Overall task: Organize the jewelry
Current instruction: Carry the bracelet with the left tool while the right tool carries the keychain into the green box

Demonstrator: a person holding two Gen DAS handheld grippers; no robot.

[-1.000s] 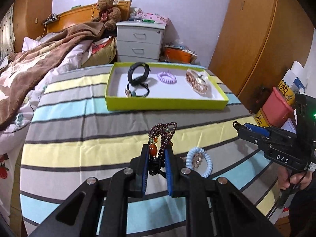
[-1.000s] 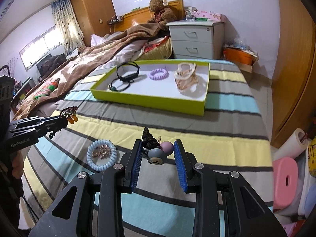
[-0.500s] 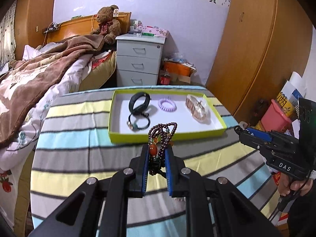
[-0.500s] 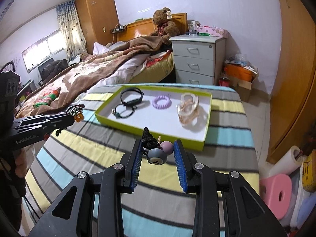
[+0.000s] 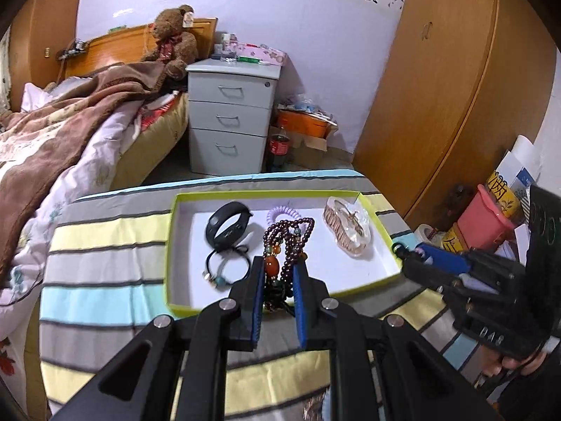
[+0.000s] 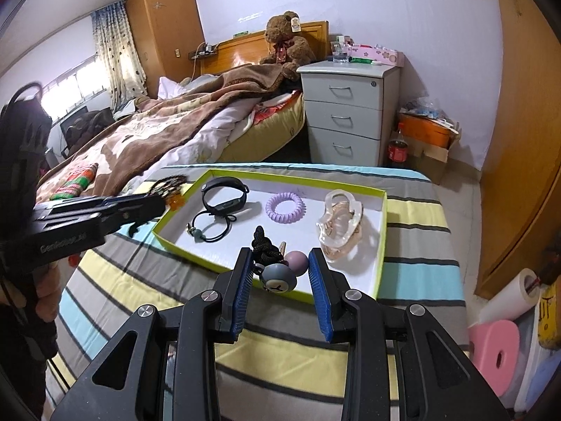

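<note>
Left gripper (image 5: 277, 272) was clamped on a dark bead bracelet (image 5: 287, 242) with an orange bead, held above the near edge of the green tray (image 5: 168, 256). Right gripper (image 6: 278, 263) pinched a hair tie (image 6: 277, 273) with grey and mauve balls and a black cord, over the tray's near rim.

Left view: the bracelet hid part of the purple coil tie (image 5: 282, 212); the right gripper showed only from the side at the frame's right edge, its load mostly out of sight.

Right view: the purple coil tie (image 6: 285, 207) lay fully visible between the black wristband (image 6: 224, 194) and the clear hair claw (image 6: 338, 222); a black elastic with a green bead (image 6: 210, 229) lay beside the wristband. Tray sat on a striped cloth (image 6: 413, 280). Left gripper came in from the left, beads blurred at its tip.
</note>
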